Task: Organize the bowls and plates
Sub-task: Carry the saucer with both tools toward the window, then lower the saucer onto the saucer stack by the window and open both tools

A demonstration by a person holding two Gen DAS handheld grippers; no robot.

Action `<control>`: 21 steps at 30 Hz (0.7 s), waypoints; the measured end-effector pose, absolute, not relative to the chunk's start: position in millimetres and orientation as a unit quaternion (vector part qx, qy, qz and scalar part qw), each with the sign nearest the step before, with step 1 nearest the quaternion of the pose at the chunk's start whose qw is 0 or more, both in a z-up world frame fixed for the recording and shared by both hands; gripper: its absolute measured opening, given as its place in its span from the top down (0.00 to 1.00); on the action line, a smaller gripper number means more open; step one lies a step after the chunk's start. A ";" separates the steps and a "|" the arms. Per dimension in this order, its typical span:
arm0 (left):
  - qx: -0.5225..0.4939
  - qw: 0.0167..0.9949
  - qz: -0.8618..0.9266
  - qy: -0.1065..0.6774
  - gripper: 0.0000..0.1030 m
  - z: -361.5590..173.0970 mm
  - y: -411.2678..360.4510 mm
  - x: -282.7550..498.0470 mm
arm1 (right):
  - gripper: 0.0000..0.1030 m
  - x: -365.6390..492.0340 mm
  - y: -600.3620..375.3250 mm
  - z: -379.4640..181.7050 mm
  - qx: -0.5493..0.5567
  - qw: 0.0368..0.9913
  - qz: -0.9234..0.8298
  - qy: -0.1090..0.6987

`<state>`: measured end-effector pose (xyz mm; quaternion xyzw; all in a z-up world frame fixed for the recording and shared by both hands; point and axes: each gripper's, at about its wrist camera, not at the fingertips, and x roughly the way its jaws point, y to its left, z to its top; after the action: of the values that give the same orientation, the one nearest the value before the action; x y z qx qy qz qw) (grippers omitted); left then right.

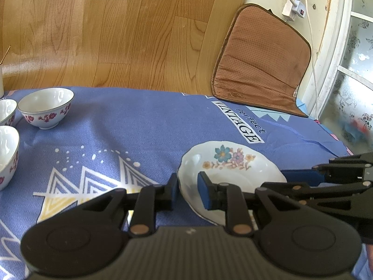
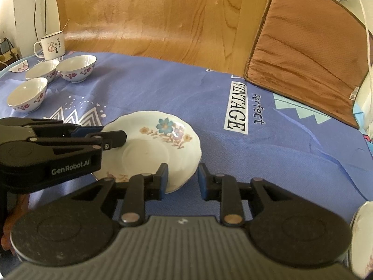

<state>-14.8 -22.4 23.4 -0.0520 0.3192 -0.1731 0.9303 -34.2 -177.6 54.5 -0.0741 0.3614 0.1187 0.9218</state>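
Note:
A white plate with a flower print (image 1: 230, 165) (image 2: 158, 144) lies on the blue cloth. My left gripper (image 1: 187, 190) is open and straddles the plate's left rim, one finger outside and one over the plate; it also shows in the right wrist view (image 2: 102, 137). My right gripper (image 2: 183, 179) is open and straddles the plate's near right rim; it shows in the left wrist view (image 1: 303, 177). Three white bowls with red flowers (image 2: 77, 67) (image 2: 43, 68) (image 2: 28, 94) stand apart at the far left; one also shows in the left wrist view (image 1: 46, 107).
A white enamel mug (image 2: 52, 44) stands behind the bowls. A brown cushion (image 1: 261, 58) (image 2: 310, 63) lies at the cloth's far right corner. Another white dish's edge (image 2: 362, 238) shows at my lower right. A power strip and cable (image 1: 296, 4) lie beyond the cushion.

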 end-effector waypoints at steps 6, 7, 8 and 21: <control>-0.054 0.930 -0.174 0.319 0.81 23.9 -22.6 -15.8 | 0.76 -38.2 -177.7 55.0 -0.071 0.927 0.109 0.353; -0.056 0.930 -0.175 0.319 0.81 24.0 -22.4 -15.9 | 0.77 -39.1 -178.3 55.4 -0.069 0.927 0.109 0.351; -0.058 0.929 -0.176 0.320 0.82 24.1 -21.2 -16.5 | 0.78 -40.0 -179.2 55.7 -0.066 0.928 0.109 0.350; -0.076 0.919 -0.203 0.331 0.84 29.9 -38.0 -30.8 | 0.83 -61.1 -204.8 57.4 -0.021 0.934 0.091 0.344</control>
<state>-30.8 -38.0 29.9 -0.0755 0.3310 -0.2026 0.9185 -61.1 -204.8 57.4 -0.0208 0.3443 0.0909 0.9342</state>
